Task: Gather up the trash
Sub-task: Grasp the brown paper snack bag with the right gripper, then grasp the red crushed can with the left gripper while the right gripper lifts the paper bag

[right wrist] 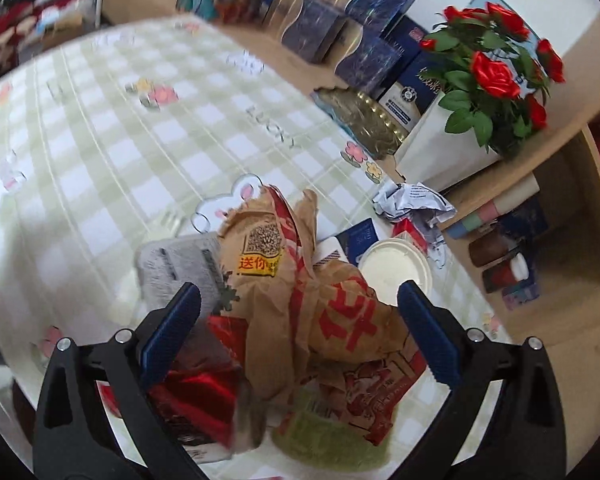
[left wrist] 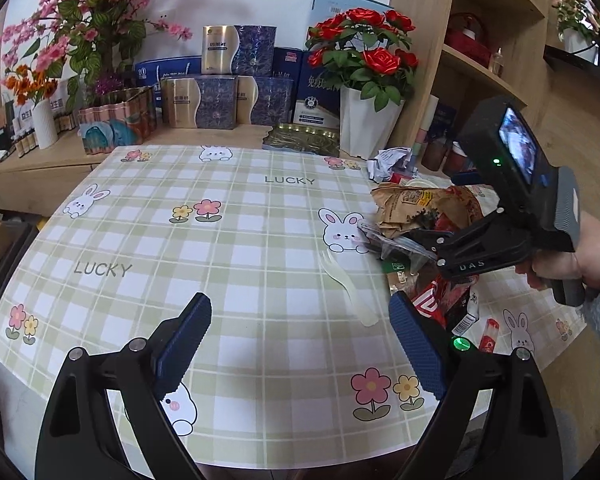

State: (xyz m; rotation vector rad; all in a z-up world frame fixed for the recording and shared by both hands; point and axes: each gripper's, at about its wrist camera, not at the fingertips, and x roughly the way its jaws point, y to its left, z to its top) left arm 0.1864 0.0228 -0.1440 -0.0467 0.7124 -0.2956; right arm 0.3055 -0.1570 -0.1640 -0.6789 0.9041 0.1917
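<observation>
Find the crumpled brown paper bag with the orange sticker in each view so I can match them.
Left wrist view: brown paper bag at right of centre, on the trash pile, beside the right claw.
Right wrist view: bag at centre, above the open claw.
Shared landmark: red roses in the white pot.

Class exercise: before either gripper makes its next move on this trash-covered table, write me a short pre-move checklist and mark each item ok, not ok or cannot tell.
1. Left gripper open with nothing between its pads: ok.
2. Right gripper open around the crumpled brown paper bag: ok.
3. Right pads pressing the bag: not ok, gaps show on both sides.
4. Pale translucent plastic spork lying free on the checked tablecloth: ok.
5. Bin or bag to receive the trash in view: not ok.
6. Round white lid free of the pile: cannot tell.
</observation>
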